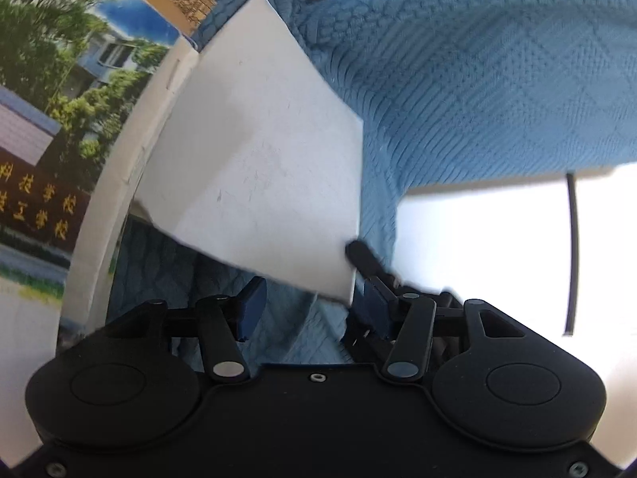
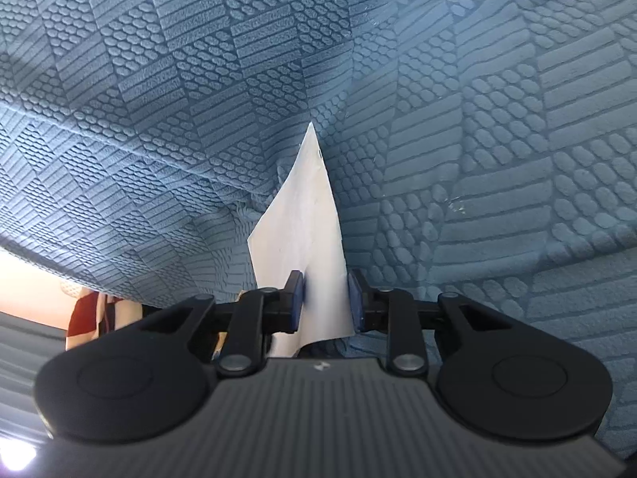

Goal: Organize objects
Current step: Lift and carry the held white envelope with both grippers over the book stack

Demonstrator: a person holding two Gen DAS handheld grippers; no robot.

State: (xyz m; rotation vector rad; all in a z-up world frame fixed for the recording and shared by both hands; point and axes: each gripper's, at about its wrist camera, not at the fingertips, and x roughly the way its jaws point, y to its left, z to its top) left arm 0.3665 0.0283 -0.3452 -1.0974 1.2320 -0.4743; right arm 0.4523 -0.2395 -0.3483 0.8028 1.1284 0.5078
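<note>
**Page lifted, sorting barely begun**

Over the blue textured cloth [image 2: 477, 127], at 12 o'clock from the right gripper [image 2: 324, 298], a white sheet [image 2: 306, 231] stands edge-on between the blue pads. The jaws sit narrowly apart, the left pad touching the paper; whether the right pad presses it I cannot tell, so a firm clamp is not certain.

From the left wrist view, the same white sheet [image 1: 258, 167] rises as a raised page of an open booklet [image 1: 59, 119], whose photo cover, with trees, a building and yellow characters, lies at 9 to 10 o'clock. A black finger [image 1: 364, 257] of the other gripper meets the page's lower corner at about 1 o'clock. The left gripper [image 1: 308, 310] has its jaws wide apart and holds nothing; the page's bottom edge hangs just beyond them.

My reading: the tidying is at an early stage. One page is mid-turn, the booklet is open, and closing and placing it remain.
</note>
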